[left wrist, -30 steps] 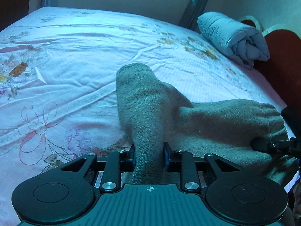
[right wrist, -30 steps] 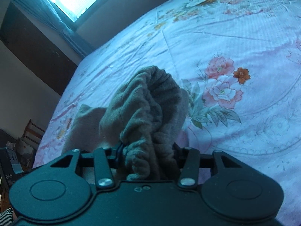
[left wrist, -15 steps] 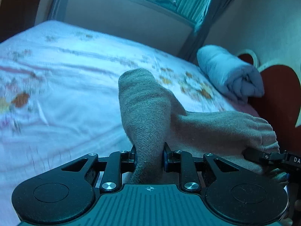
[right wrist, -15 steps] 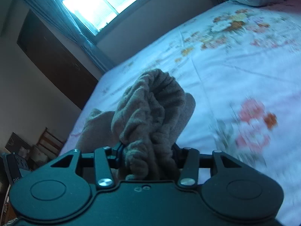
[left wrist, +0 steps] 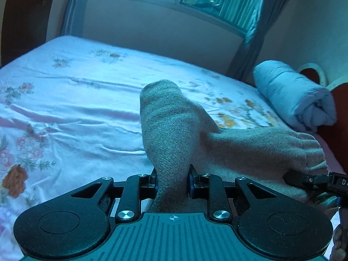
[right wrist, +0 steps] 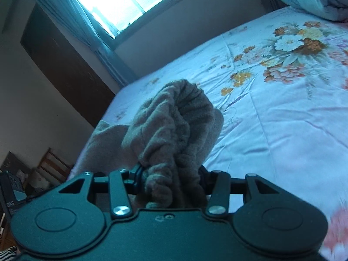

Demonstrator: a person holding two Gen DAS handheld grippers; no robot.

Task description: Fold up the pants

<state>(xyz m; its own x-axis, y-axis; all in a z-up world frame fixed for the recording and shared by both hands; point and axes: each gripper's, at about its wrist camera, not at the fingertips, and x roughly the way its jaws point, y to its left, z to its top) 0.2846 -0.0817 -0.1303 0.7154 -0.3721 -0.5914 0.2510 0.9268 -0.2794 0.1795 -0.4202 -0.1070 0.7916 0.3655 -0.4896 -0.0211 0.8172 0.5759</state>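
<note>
Carrying step: left claw (left wrist: 171, 180) and right claw (right wrist: 170, 181) each clench pants (left wrist: 174, 130); next, probably lay flat on bed (left wrist: 76, 100).

not much to read here. in the left wrist view, a white "d" and part of a second letter show on the black body of the right gripper (left wrist: 289, 177), cut off at the frame's right edge. in the right wrist view, "das" sits in white on a dark box (right wrist: 10, 198) at the far left. nothing else is legible.
</note>
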